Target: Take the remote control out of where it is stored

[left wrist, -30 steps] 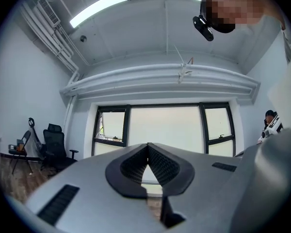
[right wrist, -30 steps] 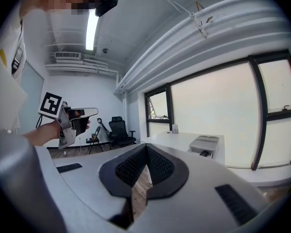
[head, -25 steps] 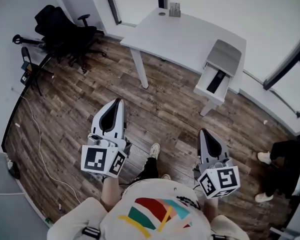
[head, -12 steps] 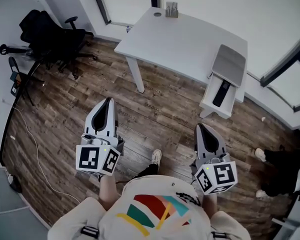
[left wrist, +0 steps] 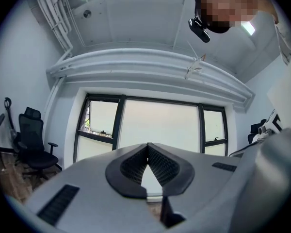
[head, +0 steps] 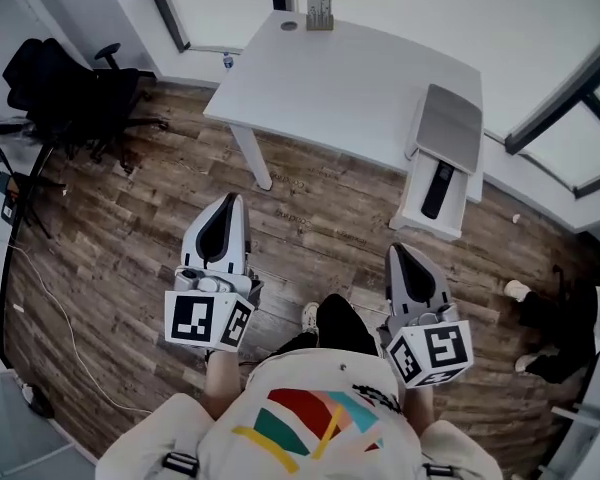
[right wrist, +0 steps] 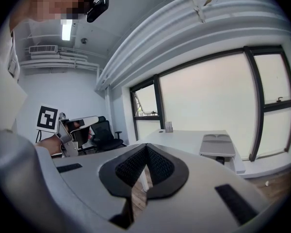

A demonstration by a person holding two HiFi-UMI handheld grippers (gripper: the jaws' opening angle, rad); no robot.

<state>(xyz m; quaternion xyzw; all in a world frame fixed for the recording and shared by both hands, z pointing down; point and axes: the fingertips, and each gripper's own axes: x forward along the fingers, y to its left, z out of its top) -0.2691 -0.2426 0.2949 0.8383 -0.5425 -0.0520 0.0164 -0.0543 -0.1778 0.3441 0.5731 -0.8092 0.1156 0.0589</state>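
We see one drawer pulled open from under the right end of the desk, below a grey pad that lies on the desktop. In the drawer lies one black remote, lengthwise, with nothing else beside it that we can make out. On the desk's far edge stands a small holder; what it holds is too small to tell.

We hold two grippers, both low over the wood floor on the near side of the desk. The left gripper has its fingers pressed together at the tips with nothing between them, as its own view shows. The right gripper is likewise closed tip to tip and empty. The remote is far and slightly right of the right gripper's tips, well apart from them, and farther still from the left gripper, off to its right. Neither gripper touches the drawer or the desk.

In the right gripper view the desk and the grey pad lie ahead, the left gripper off to the left. A black chair stands far left.
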